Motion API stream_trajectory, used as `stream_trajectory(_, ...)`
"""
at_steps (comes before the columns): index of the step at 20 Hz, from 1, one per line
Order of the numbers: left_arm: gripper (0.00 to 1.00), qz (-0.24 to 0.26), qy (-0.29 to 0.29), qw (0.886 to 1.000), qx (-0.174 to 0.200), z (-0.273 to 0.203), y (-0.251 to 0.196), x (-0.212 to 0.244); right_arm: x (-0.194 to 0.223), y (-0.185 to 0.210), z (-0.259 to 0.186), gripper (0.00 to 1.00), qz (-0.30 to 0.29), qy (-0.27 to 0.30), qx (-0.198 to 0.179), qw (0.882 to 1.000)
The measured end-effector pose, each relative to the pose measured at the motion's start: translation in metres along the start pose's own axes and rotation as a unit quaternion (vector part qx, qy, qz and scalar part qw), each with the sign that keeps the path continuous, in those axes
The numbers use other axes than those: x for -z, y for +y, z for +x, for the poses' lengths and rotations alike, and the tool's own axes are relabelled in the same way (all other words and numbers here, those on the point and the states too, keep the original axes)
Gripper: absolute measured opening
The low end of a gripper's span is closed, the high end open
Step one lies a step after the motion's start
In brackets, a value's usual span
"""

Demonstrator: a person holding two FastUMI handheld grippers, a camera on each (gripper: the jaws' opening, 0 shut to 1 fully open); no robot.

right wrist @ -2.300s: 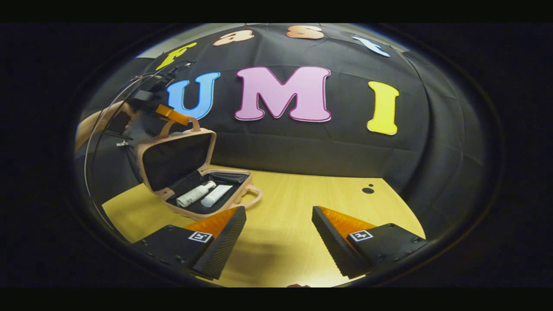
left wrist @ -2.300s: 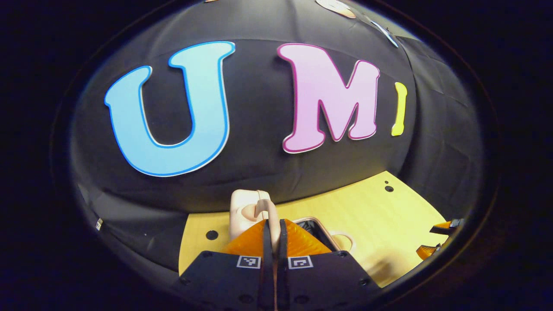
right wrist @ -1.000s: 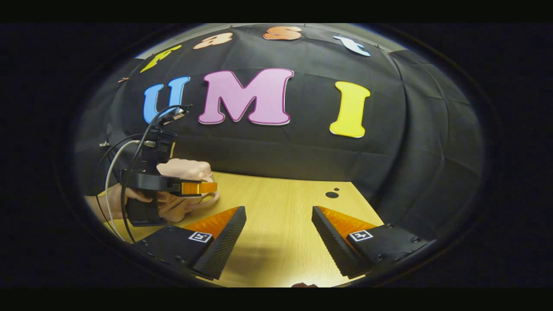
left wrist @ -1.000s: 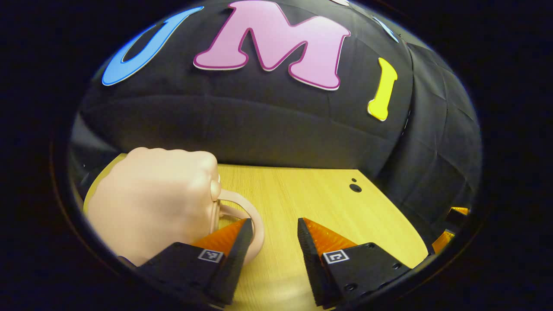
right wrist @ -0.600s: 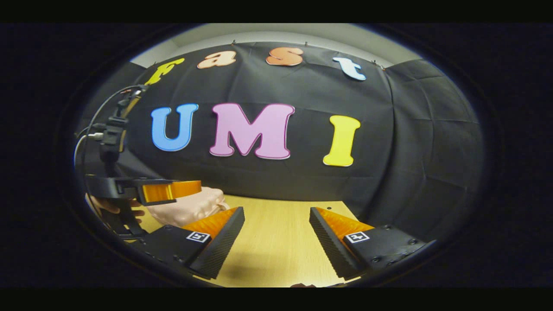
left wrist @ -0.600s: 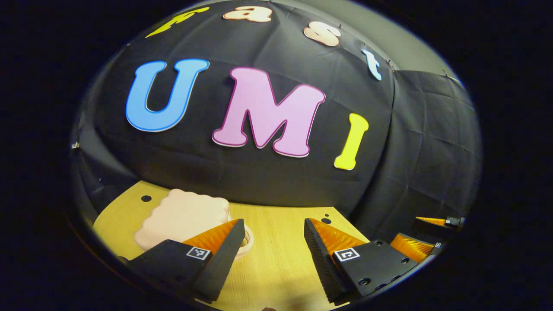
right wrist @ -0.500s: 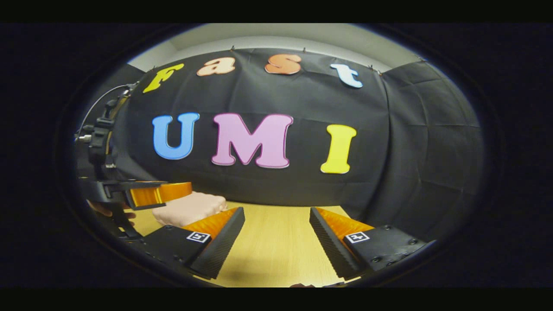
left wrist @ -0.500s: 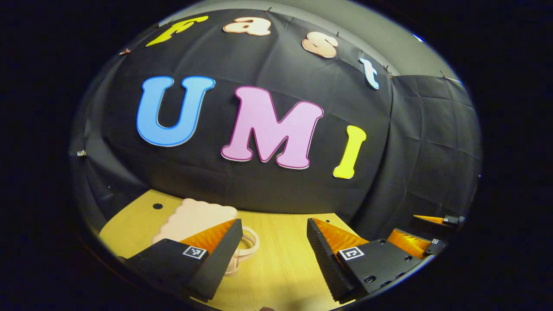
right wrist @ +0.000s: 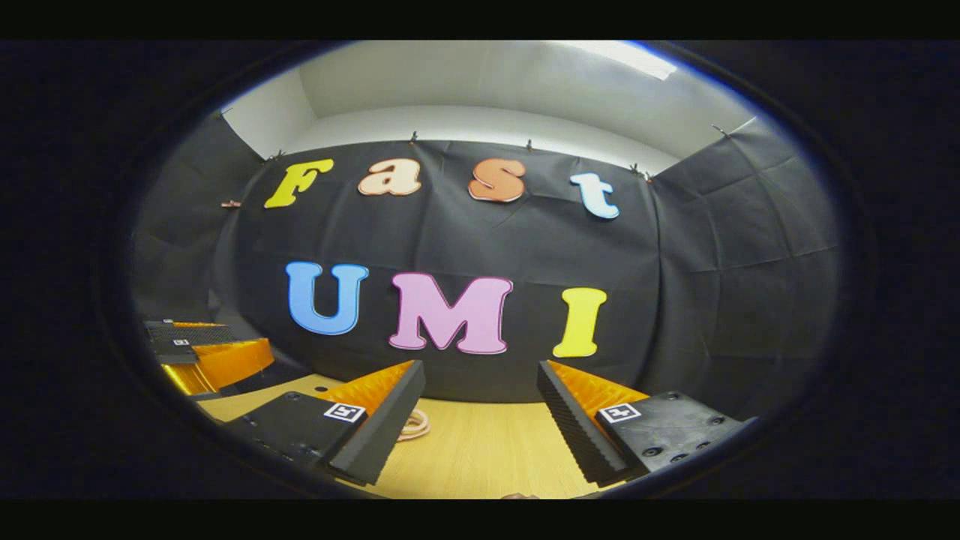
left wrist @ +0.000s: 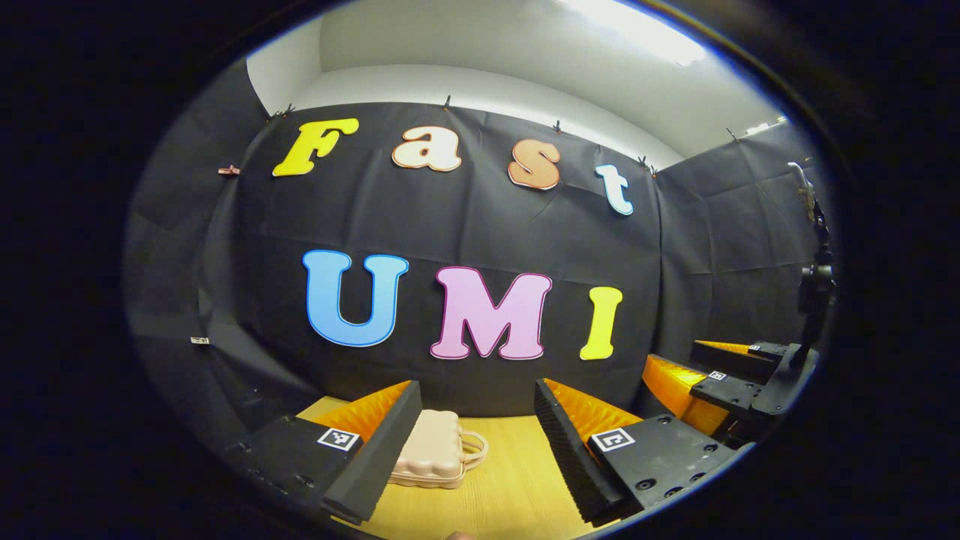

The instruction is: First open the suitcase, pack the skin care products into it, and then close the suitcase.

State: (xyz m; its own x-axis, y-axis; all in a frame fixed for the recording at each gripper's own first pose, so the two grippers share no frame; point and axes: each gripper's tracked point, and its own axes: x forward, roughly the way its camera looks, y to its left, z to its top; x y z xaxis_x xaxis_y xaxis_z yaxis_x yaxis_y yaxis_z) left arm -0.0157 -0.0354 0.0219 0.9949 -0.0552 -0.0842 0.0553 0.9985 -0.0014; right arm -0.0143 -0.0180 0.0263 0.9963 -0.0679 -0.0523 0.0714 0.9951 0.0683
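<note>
Fingers of my left gripper stand wide apart in the left gripper view, holding nothing, raised above the table. Between them I see the suitcase, shut and lying flat on the table toward its far edge, close to the booth wall. Its handle points to the right side of that view. My right gripper shows at the right edge of that view, off past the table's right side; I cannot tell its finger gap from here.

Fingers of my right gripper stand wide apart in the right gripper view, holding nothing, above the table. Just beside the left finger I see the looped handle of the suitcase lying on the table. My left gripper shows at the left edge of that view.
</note>
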Motion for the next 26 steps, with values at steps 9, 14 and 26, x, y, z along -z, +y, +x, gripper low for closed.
stream_trajectory(9,0.96,0.026,-0.017,0.997,-0.064,-0.028,0.040,-0.006,0.008,0.028,-0.035,0.97,0.034,-0.002,-0.044,0.998)
stream_trajectory(14,0.96,0.029,-0.012,0.995,-0.092,-0.022,0.048,-0.003,0.005,0.031,-0.029,0.96,0.024,-0.014,-0.063,0.998)
stream_trajectory(26,0.96,0.042,-0.002,0.996,-0.084,-0.036,0.028,0.006,0.008,0.016,-0.044,0.97,0.011,-0.018,-0.059,0.998)
